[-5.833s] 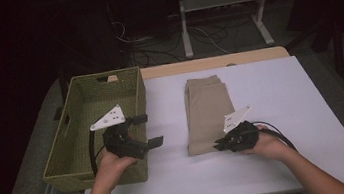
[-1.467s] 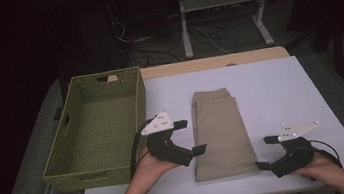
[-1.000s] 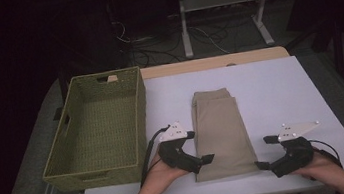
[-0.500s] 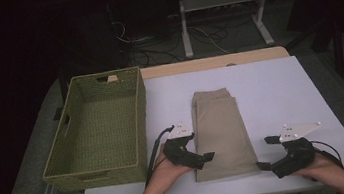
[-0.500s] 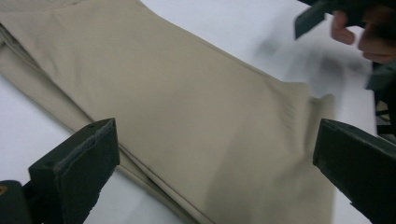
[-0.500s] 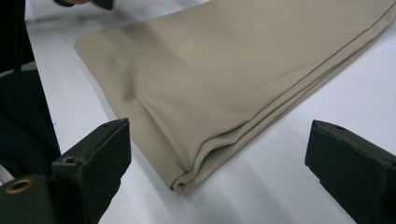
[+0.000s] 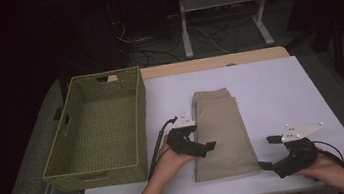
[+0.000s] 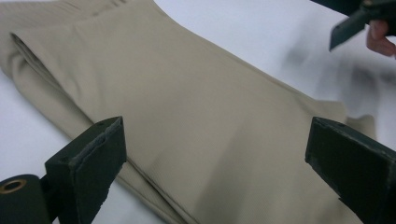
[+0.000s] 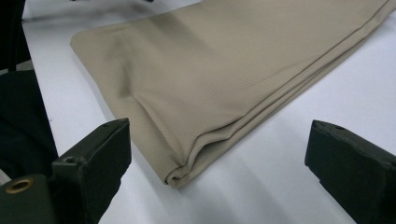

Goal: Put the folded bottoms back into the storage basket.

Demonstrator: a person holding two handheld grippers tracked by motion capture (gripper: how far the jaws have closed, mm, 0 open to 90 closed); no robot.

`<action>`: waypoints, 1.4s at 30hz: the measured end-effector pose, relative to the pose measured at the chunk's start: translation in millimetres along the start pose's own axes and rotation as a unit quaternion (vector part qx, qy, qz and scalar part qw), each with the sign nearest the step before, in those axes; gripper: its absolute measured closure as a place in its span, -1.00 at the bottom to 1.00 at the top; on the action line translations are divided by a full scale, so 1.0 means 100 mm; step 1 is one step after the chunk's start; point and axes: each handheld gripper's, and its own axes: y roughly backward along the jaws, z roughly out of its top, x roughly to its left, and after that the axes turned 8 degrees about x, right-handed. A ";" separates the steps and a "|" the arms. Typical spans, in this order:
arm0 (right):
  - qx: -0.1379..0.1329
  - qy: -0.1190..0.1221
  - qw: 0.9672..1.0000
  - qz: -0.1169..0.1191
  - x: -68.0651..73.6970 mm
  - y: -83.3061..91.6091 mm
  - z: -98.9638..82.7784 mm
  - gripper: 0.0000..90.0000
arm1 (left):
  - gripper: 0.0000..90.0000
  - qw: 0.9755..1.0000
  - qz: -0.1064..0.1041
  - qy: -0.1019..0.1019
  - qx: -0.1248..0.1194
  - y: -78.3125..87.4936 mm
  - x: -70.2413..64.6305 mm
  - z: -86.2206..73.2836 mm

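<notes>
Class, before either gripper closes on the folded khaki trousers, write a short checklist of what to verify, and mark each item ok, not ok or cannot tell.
1. Left gripper jaws apart over the folded trousers, just narrowing slightly: ok.
2. Right gripper jaws apart beside the near right corner: ok.
3. Trousers lie flat and folded on the table: ok.
4. Basket stands empty left of the trousers: ok.
5. Pads touching the cloth: cannot tell.
</notes>
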 end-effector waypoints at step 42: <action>0.002 -0.010 1.000 0.009 0.00 -0.03 -0.04 -0.83 | -0.59 0.995 0.080 0.060 -0.011 -0.43 0.97 0.48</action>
